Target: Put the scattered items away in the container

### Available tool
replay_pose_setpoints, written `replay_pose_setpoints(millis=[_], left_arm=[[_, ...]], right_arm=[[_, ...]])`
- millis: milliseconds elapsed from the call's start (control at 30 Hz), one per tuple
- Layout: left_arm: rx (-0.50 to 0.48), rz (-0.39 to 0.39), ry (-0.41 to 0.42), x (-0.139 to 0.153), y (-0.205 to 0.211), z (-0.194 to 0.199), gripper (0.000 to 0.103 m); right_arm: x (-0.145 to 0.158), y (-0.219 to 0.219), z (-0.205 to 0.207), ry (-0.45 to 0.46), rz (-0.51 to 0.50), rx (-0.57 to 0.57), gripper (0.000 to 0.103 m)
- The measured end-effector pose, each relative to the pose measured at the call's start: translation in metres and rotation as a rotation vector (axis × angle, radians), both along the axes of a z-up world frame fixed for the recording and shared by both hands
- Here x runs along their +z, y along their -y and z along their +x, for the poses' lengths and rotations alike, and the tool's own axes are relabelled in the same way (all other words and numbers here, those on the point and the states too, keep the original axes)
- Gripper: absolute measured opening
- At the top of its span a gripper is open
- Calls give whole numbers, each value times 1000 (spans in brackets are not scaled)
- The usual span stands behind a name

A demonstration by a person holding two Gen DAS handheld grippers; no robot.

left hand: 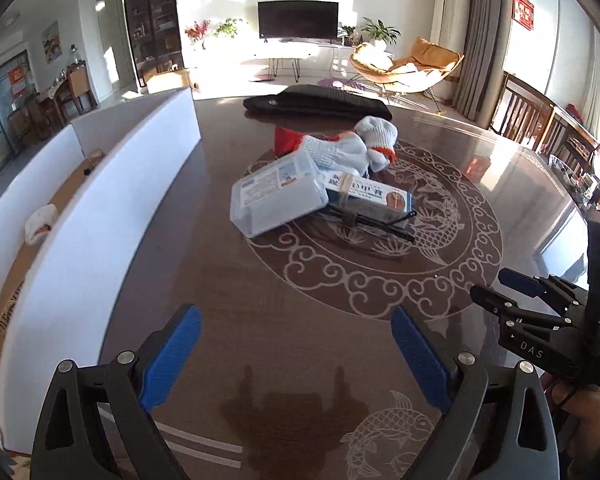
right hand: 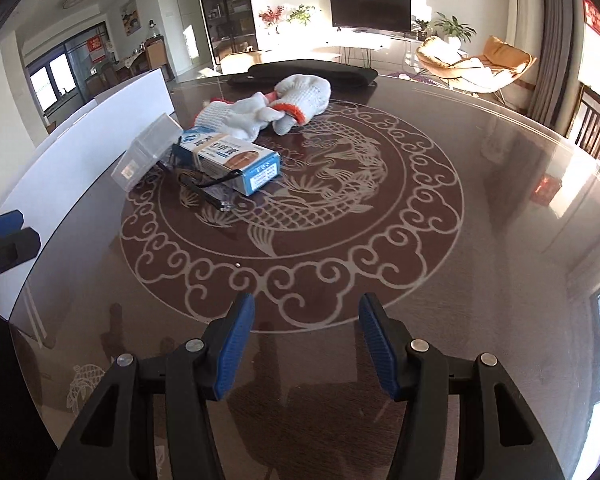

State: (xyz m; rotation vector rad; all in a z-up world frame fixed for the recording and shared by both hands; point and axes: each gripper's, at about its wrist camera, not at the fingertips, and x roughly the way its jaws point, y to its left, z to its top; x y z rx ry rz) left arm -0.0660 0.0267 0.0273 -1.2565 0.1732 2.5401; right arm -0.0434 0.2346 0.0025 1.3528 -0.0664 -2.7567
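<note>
A clear plastic case (left hand: 278, 196) (right hand: 148, 150), a blue-and-white carton (left hand: 370, 196) (right hand: 232, 162), black glasses (left hand: 374, 222) (right hand: 206, 192) and white knit gloves with orange cuffs (left hand: 352, 146) (right hand: 268, 110) lie piled mid-table. A red item (left hand: 286, 138) sits behind the case. The white-walled container (left hand: 100, 216) (right hand: 80, 148) stands at the table's left; a glove (left hand: 40, 222) lies inside. My left gripper (left hand: 296, 354) is open and empty, short of the pile. My right gripper (right hand: 306, 344) is open and empty; it also shows in the left wrist view (left hand: 504, 292).
A dark round glass-topped table (right hand: 440, 260) with a white fish pattern carries everything. A black folded cloth (left hand: 318, 102) (right hand: 312, 72) lies at the far edge. Wooden chairs (left hand: 528, 114) stand at the right. A living room with a TV lies beyond.
</note>
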Motion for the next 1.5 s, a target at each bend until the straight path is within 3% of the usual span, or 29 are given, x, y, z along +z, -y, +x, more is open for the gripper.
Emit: replay_pose_setpoints(millis=[267, 367, 533, 1500], left_arm=[[-41, 24, 82, -59, -13, 0, 97], [-46, 2, 46, -60, -16, 7, 98], [-36, -35, 39, -63, -27, 9, 103], [-25, -37, 40, -62, -25, 6, 103]], right_arm=[[-7, 3, 7, -10, 84, -11, 58], [-8, 3, 6, -4, 69, 4, 65], [-9, 8, 5, -3, 76, 9, 67], [-9, 8, 6, -2, 76, 9, 68]])
